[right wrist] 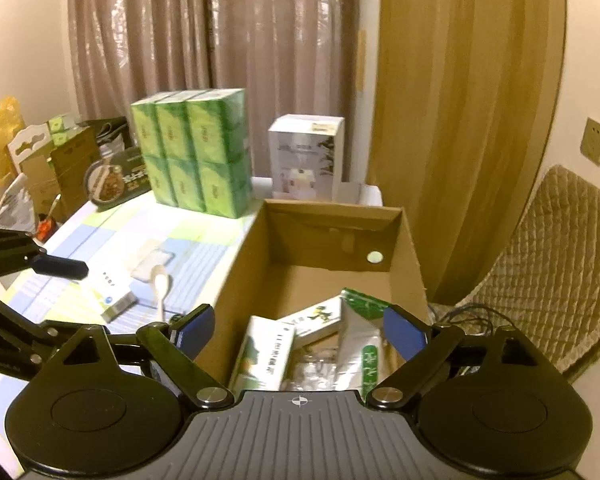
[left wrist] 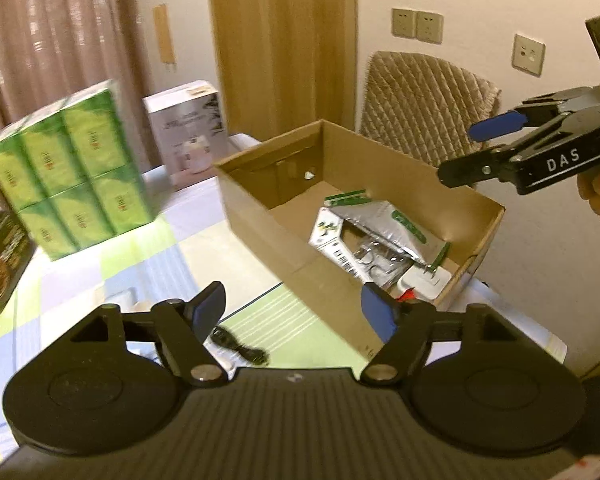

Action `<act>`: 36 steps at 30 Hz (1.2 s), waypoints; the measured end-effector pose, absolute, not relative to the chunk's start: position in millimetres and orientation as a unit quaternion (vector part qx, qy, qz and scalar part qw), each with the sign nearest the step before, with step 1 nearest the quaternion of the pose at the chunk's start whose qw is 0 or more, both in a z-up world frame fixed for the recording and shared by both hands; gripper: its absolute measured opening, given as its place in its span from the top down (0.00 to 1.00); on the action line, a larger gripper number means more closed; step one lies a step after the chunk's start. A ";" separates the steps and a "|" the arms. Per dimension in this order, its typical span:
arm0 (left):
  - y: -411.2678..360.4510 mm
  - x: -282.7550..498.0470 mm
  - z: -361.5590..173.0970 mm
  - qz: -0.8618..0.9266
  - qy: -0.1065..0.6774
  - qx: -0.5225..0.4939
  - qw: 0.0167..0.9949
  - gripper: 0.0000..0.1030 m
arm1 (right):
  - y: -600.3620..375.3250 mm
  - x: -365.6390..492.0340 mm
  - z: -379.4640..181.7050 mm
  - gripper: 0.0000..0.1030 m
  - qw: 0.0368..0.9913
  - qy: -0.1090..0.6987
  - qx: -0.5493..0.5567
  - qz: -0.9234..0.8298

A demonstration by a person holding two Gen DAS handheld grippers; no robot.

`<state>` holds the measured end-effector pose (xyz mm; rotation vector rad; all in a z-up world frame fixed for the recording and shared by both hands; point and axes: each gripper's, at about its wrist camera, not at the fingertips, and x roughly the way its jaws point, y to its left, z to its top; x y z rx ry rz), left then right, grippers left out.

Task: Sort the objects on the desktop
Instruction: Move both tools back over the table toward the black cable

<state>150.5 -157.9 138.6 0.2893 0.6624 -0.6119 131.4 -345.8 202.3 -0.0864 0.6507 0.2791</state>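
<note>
Checked tablecloth (right wrist: 112,236) under brown corrugated cardboard box (right wrist: 236,276); glossy foil packets (right wrist: 360,344) inside.

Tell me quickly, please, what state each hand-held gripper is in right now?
Left hand-held gripper: open, holding nothing.
Right hand-held gripper: open, holding nothing, above the cardboard box.

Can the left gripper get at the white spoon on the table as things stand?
Probably yes. The left gripper is open and empty over the table, and the white spoon lies in the open beside the cardboard box, with nothing lying on it.
</note>
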 end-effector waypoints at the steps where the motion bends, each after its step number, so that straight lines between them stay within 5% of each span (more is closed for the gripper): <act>1: -151.0 146.9 139.6 -0.290 0.318 0.138 0.892 0.26 | -341.2 128.7 203.5 0.12 0.937 0.317 -0.044 0.140; 5: -122.7 133.5 141.1 -0.274 0.314 0.130 0.900 0.12 | -322.6 120.1 206.9 0.07 0.935 0.314 -0.052 0.154; 9: -95.5 124.4 136.8 -0.254 0.321 0.122 0.904 0.09 | -301.2 115.0 207.9 0.05 0.932 0.313 -0.063 0.169; 36: 31.6 123.7 60.1 -0.135 0.377 0.073 0.913 0.04 | -161.5 122.6 140.2 0.03 0.885 0.362 -0.098 0.277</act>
